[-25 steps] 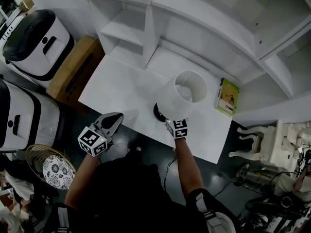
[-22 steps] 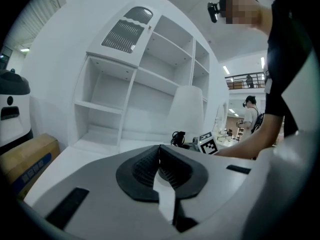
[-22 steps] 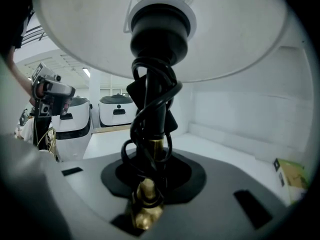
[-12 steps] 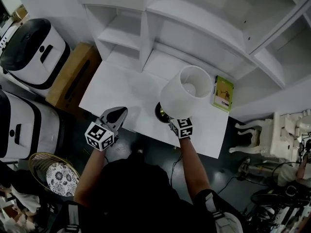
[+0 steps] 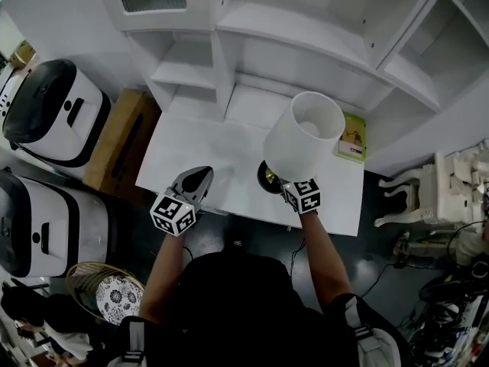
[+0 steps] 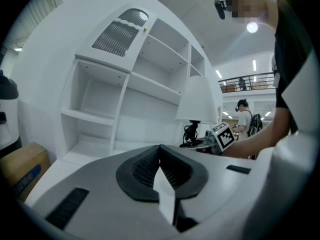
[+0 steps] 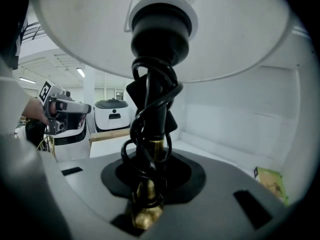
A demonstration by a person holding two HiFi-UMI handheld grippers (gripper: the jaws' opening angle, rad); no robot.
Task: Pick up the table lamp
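Note:
The table lamp has a white shade (image 5: 304, 134) and a dark stem with its black cord wound round it (image 7: 150, 129). My right gripper (image 5: 289, 186) is shut on the brass lower part of the stem (image 7: 146, 199), below the shade (image 7: 165, 29). It holds the lamp upright over the front edge of the white table (image 5: 195, 144), with the dark base (image 5: 268, 177) beside its jaws. The left gripper (image 5: 201, 176) hovers at the table's front edge, left of the lamp, shut with nothing in it. From the left gripper view the lamp (image 6: 198, 101) stands to the right.
A white shelf unit (image 5: 252, 44) rises behind the table, and a green book (image 5: 352, 138) lies at the table's back right. Two white-and-black machines (image 5: 53, 109) and a cardboard box (image 5: 122, 147) stand at the left. A wicker basket (image 5: 103, 293) and white carved furniture (image 5: 451, 197) stand on the floor.
The right gripper has lifted the lamp, so the shade looks bigger and nearer the camera. The left gripper has moved slightly forward and up toward the table edge.

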